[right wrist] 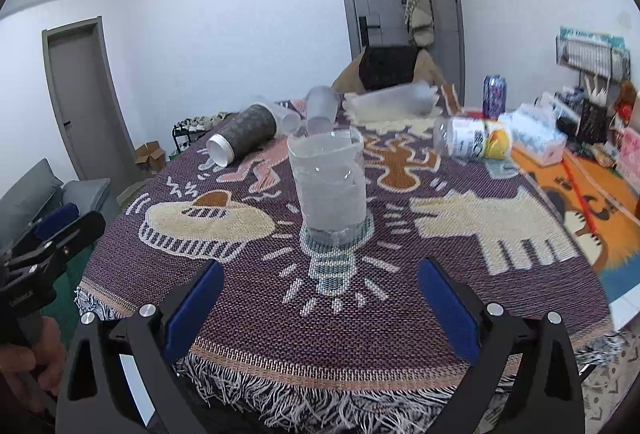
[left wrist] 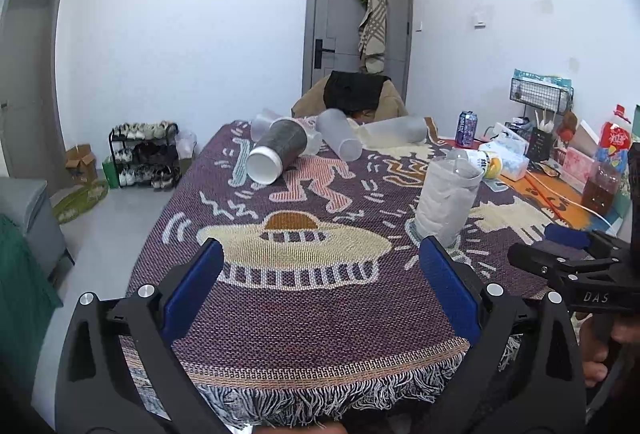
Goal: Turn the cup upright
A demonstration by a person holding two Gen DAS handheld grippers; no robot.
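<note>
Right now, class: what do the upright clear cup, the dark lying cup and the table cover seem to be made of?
Upright clear cup: likely thin glossy plastic; see-through, with highlights.
Dark lying cup: speckled matte sleeve, possibly paper or felt; white rim looks plastic.
Table cover: woven textile; visible weave, fringed edge.

This is a lived-in room of a home. At the left of the left wrist view a shoe rack [left wrist: 145,154] full of sneakers stands on the tiled floor beside a cardboard box [left wrist: 81,162] and a green mat [left wrist: 80,200]. At top centre a grey door [left wrist: 360,14] carries a hat and a checked scarf [left wrist: 374,18] on hooks. A woven cartoon-patterned blanket [left wrist: 312,298] with a fringe covers the table. At the right edge sit a soda can [left wrist: 466,128], a tissue pack [left wrist: 506,158] and a wire basket [left wrist: 540,92]. A grey sofa [right wrist: 32,202] shows at the left of the right wrist view.
</note>
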